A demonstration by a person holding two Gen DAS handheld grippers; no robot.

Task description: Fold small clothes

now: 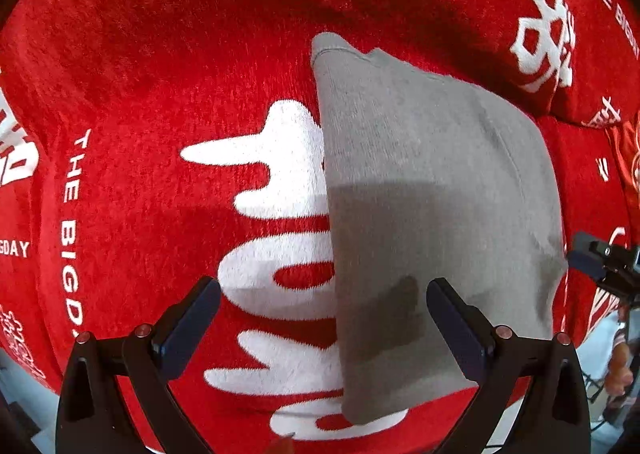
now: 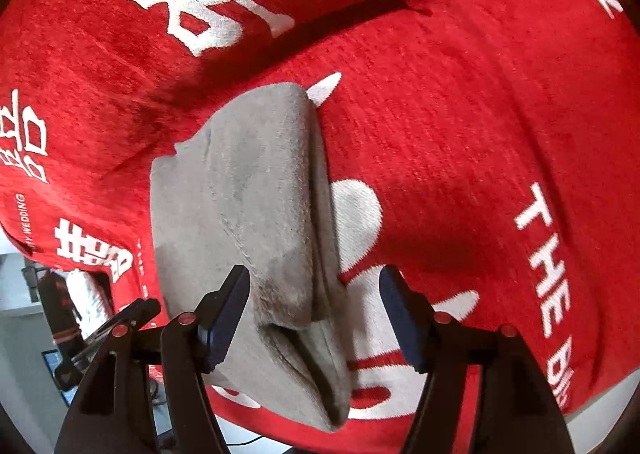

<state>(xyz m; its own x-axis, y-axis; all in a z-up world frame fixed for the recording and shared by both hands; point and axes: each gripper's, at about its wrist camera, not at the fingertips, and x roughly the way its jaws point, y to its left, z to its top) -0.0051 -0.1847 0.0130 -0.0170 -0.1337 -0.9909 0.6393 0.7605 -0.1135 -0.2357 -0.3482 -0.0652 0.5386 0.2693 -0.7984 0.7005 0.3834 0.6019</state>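
A: Where's the garment?

B: I see the folded grey garment [image 1: 436, 214] lying flat on the red cloth [image 1: 160, 54] with white lettering. In my left view it sits right of centre, its left edge over the big white letters [image 1: 280, 262].

A: And your tools?

B: My left tool [image 1: 324, 318] is released, jaws wide, hovering over the garment's near end. My right tool [image 2: 314, 312] is also spread apart, straddling the layered near edge of the grey garment [image 2: 256, 222], gripping nothing.
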